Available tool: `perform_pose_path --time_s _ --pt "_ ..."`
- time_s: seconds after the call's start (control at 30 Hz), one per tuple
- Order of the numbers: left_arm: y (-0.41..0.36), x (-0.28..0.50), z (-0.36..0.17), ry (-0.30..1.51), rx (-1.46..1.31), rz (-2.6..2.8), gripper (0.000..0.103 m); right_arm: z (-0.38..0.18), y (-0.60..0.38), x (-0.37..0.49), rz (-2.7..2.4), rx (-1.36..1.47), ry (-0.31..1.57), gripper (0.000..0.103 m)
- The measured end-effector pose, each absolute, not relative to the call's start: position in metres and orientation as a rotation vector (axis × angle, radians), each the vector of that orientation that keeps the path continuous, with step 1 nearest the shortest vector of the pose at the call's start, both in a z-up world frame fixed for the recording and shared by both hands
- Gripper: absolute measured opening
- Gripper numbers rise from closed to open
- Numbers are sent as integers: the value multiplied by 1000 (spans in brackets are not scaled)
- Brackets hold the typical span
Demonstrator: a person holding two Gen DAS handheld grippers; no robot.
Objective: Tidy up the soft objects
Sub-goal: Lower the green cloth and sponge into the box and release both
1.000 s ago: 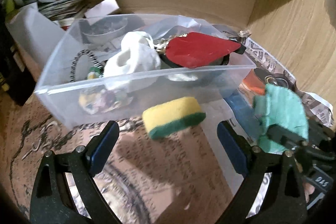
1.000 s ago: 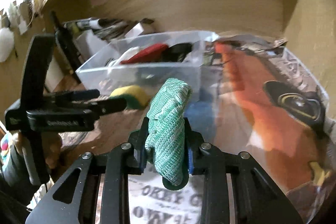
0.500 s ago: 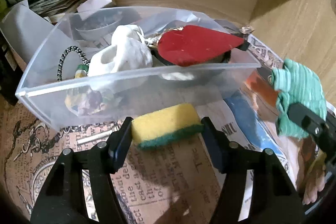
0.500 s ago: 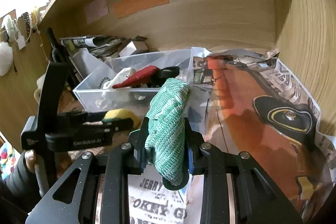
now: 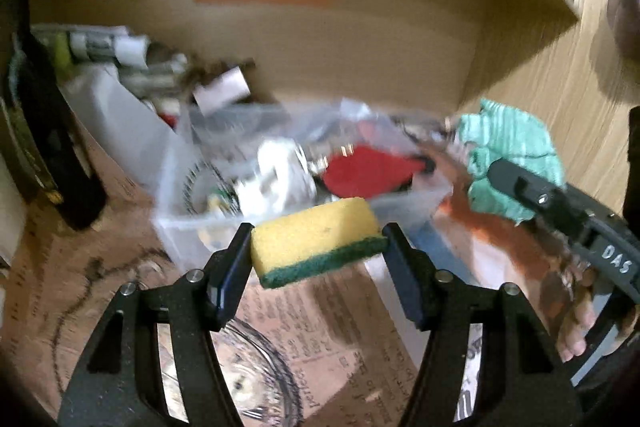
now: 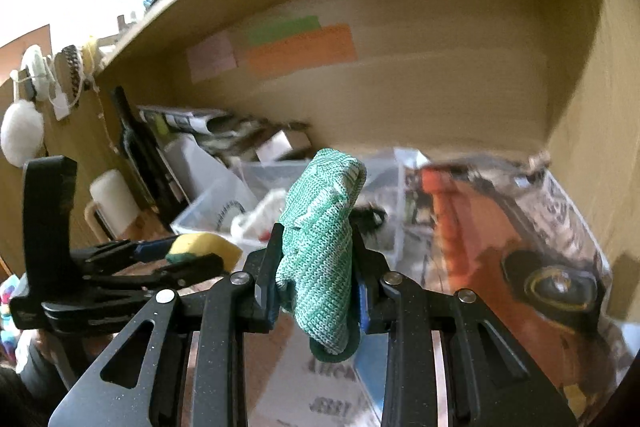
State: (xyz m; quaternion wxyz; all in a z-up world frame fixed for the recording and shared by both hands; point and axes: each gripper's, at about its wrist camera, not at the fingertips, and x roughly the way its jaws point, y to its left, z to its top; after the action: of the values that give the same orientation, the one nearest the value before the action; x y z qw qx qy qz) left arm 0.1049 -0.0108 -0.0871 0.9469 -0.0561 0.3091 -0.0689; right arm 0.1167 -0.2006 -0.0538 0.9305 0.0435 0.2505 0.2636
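Left wrist view shows a newspaper-covered counter (image 5: 352, 311) in a wooden alcove, with a clear bin (image 5: 188, 227) of odds and ends behind. Both claws hang above it, each loaded. The left claw (image 5: 318, 247) has just been closing and now clamps a sponge (image 5: 316, 239) by its two short ends, clear of the paper. The right claw (image 6: 316, 267), nearly closed, pinches a bunched green cloth (image 6: 320, 247) at its middle, with both ends spilling free. Both items look light, soft and squashy; the sponge likely springs back, and the cloth may sag or slip unless gripped at its thickest fold.
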Motion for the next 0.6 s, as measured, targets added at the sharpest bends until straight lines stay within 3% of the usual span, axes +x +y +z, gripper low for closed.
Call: perform_pose_path --time_s 0.3,0.6 --pt "19 115 -53 528 -120 -84 64 -28 -168 131 586 43 434 27" --pt "31 155 -71 593 -107 -55 64 -38 -137 162 587 -4 477 27"
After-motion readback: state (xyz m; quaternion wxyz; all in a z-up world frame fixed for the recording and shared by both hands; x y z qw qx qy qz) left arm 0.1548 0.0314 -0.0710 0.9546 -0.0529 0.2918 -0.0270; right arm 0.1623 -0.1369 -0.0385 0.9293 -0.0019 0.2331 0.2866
